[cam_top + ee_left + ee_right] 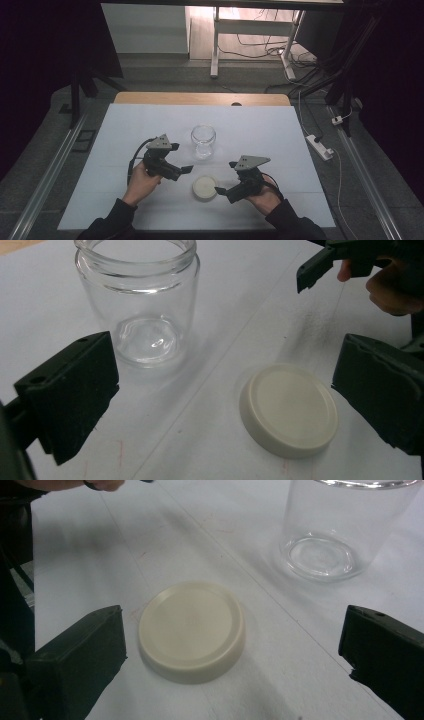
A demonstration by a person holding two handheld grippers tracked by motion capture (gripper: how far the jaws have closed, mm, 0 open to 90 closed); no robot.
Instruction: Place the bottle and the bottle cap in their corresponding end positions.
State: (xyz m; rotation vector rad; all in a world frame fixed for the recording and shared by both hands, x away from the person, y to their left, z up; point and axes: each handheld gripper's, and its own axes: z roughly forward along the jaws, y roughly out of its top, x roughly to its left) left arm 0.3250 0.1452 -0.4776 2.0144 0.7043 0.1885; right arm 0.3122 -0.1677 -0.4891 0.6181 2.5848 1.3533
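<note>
Both grippers stood open around a loose lid, holding nothing.

The right gripper (230, 645) had its jaws wide, with the cream lid (191, 630) lying flat between them on the white table (90, 565). The left gripper (225, 395), equally wide, was near the lid's other side. The empty glass jar (203, 140) stood upright just beyond.

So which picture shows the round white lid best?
The right gripper view: the lid lies whole and close between the open tongs, flat on the table. The left gripper view shows it whole too, but off to one side. The high view shows it tiny, below the jar.
</note>
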